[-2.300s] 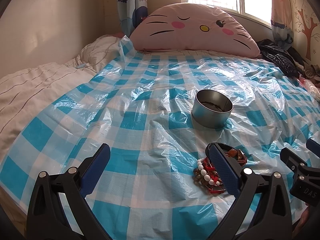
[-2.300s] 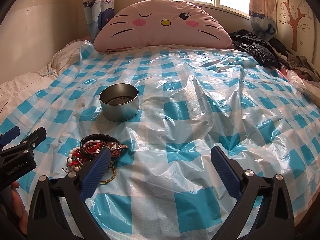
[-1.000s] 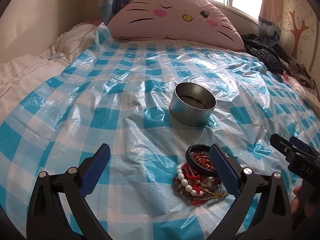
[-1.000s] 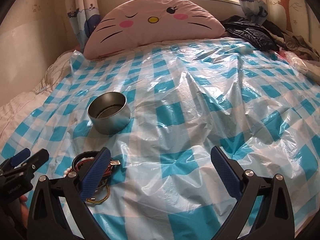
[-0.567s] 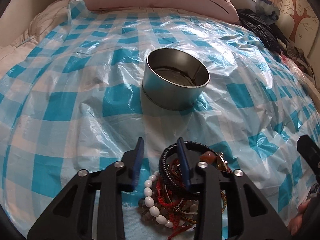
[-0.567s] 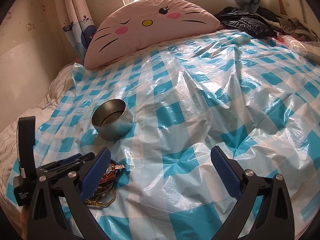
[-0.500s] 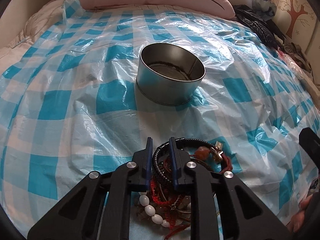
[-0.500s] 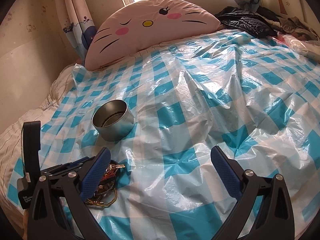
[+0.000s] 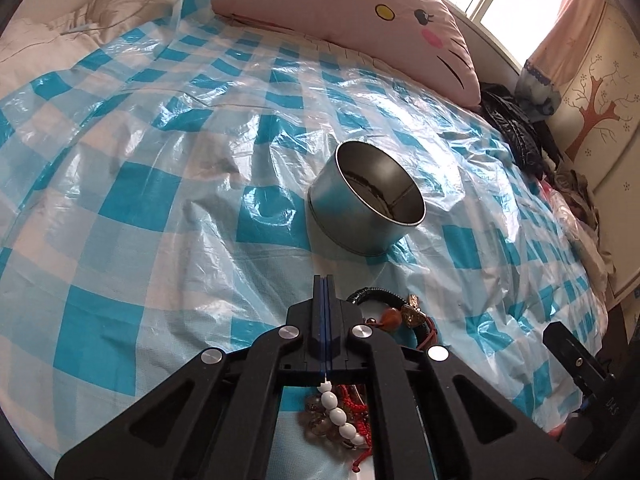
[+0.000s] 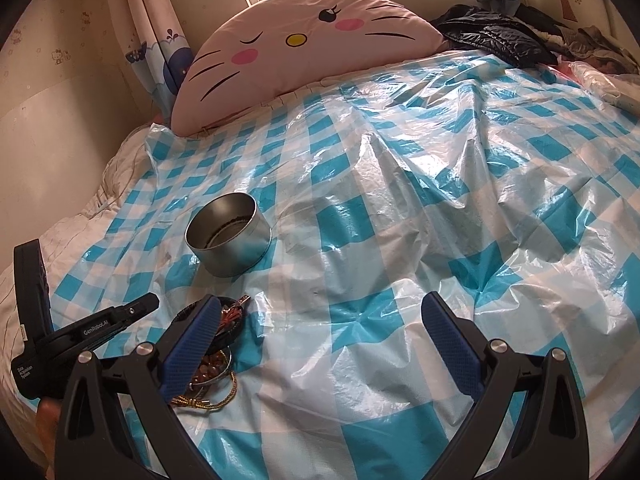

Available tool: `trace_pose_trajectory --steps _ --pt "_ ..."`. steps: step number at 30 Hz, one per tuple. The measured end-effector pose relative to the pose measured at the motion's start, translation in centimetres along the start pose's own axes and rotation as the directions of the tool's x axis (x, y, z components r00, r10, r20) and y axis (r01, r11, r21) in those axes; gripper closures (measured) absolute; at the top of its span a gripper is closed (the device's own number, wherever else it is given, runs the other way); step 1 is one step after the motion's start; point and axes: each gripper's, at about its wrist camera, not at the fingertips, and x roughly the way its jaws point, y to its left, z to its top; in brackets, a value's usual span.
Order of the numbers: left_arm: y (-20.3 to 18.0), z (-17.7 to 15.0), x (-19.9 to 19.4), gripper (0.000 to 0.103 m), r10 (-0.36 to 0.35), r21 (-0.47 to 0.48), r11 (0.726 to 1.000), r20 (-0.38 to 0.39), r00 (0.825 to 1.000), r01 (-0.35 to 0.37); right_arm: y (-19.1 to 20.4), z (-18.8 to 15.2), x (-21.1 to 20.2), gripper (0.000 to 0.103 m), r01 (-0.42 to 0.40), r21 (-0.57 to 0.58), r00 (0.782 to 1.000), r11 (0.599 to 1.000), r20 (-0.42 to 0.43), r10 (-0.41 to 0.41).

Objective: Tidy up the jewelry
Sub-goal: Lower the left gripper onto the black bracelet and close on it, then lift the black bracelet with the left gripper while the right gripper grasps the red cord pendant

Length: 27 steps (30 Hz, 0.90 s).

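Note:
A heap of bracelets (image 9: 404, 312) lies on the blue-checked plastic sheet (image 9: 160, 200), a black braided ring and red cords among them. My left gripper (image 9: 325, 280) is shut over the heap's left edge. A strand of white beads (image 9: 336, 412) runs up into the seam of its pads. The round metal tin (image 9: 372, 208) stands just beyond, apart from the gripper. In the right wrist view my right gripper (image 10: 320, 302) is open with nothing in it, its left finger (image 10: 192, 344) over the bracelets (image 10: 216, 364). The tin (image 10: 228, 240) and the left gripper (image 10: 146, 303) show there too.
A big pink cat-face pillow (image 10: 304, 44) lies at the head of the bed. Dark clothes (image 10: 492, 36) are piled at the far right. A white quilt (image 9: 44, 40) borders the sheet on the left. The sheet is wrinkled and glossy.
My left gripper dropped toward the bracelet heap and its jaws closed from wide open to fully together. The right gripper stayed open and hardly moved.

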Motion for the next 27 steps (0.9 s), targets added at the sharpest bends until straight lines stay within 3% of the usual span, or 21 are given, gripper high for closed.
trace_pose_trajectory --steps 4,5,6,8,10,11,12,15,18,21,27 --pt "-1.5 -0.3 0.7 0.096 0.007 0.067 0.998 -0.016 1.0 -0.006 0.0 0.0 0.1 0.007 -0.002 -0.001 1.0 1.0 -0.001 0.002" --pt "-1.8 -0.3 0.9 0.086 0.013 0.077 0.997 -0.024 1.0 -0.011 0.0 0.0 0.1 0.007 -0.004 -0.003 1.0 1.0 -0.002 0.004" --pt "-2.1 -0.3 1.2 0.07 0.021 0.088 0.996 -0.028 0.999 -0.018 0.1 0.0 0.1 0.007 -0.006 -0.005 1.0 1.0 -0.003 0.006" --pt "-2.6 -0.4 1.5 0.059 0.035 0.113 0.993 -0.028 0.999 -0.032 0.3 0.0 0.2 0.007 -0.009 -0.01 1.0 1.0 -0.005 0.009" --pt "-2.8 -0.7 2.4 0.061 0.038 0.127 0.991 -0.068 0.997 -0.029 0.4 -0.1 0.3 0.007 -0.012 -0.013 1.0 1.0 -0.007 0.012" --pt "-2.9 -0.9 3.0 0.088 0.046 0.142 0.989 -0.093 0.995 -0.033 0.5 -0.1 0.3 0.007 -0.012 -0.014 1.0 1.0 -0.011 0.012" --pt "-3.2 -1.0 3.2 0.09 0.055 0.16 0.986 -0.102 0.993 -0.038 0.5 -0.1 0.4 0.007 -0.012 -0.014 1.0 1.0 -0.015 0.012" --pt "-3.5 -1.2 2.5 0.092 0.022 0.161 0.987 -0.078 0.997 -0.009 0.5 -0.1 0.6 0.007 -0.011 -0.014 1.0 1.0 -0.024 0.011" --pt "-1.7 -0.4 0.9 0.093 -0.096 0.039 0.995 -0.023 0.995 0.097 0.5 -0.2 0.8 0.007 -0.01 -0.015 0.999 1.0 -0.035 0.009" --pt "0.4 0.2 -0.5 0.093 -0.174 -0.074 0.981 0.05 0.983 0.177 0.8 -0.2 1.2 0.007 -0.013 -0.032 0.998 0.999 -0.058 0.011" --pt "3.0 0.5 -1.5 0.093 -0.137 -0.189 0.969 0.118 0.983 0.158 3.8 -0.4 3.8 0.007 -0.084 -0.158 0.988 0.984 -0.145 0.061"
